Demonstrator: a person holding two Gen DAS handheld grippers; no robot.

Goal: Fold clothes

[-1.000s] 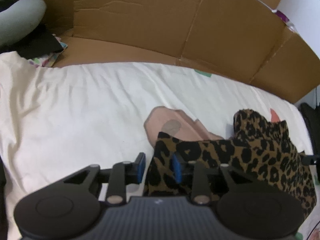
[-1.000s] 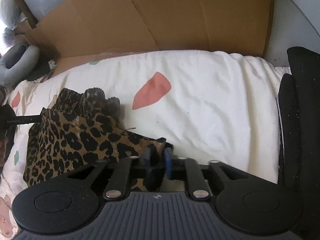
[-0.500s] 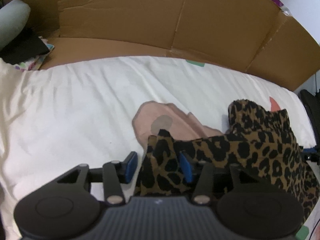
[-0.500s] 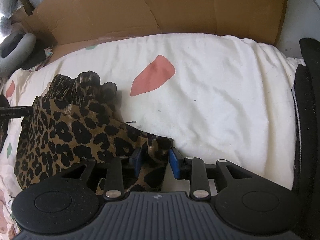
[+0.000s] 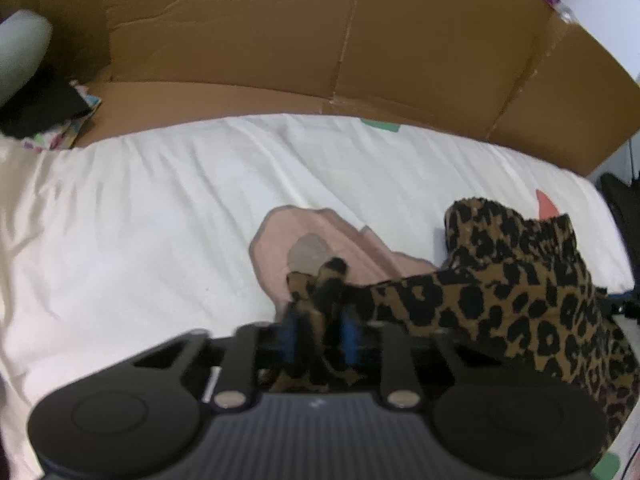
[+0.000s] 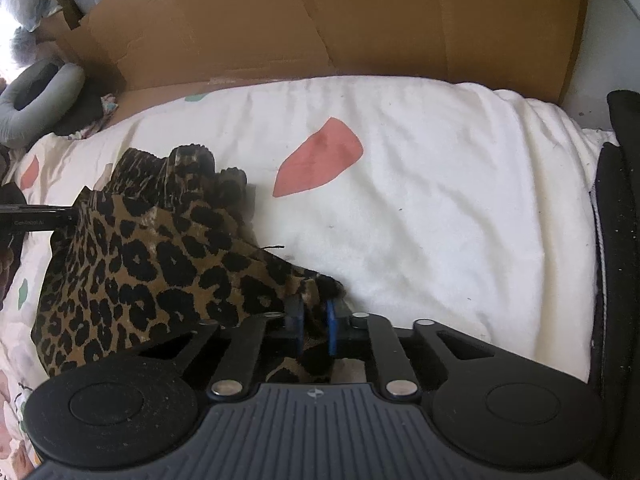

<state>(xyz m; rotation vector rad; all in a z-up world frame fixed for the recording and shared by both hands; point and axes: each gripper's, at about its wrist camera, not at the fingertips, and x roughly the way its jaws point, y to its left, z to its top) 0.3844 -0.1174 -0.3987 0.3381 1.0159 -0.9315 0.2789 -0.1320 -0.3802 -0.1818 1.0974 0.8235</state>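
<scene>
We work over a bed [image 6: 460,200] under a white sheet with coloured patches (pink, green), flattened cardboard [image 5: 320,40] standing behind it. Our left gripper [image 5: 319,330] and right gripper [image 6: 312,322] each pinch a corner of the leopard-print garment [image 6: 152,264], spread between them on the sheet.

The leopard-print garment [image 5: 520,300] hides the left gripper's [image 5: 320,330] blurred fingertips.
</scene>
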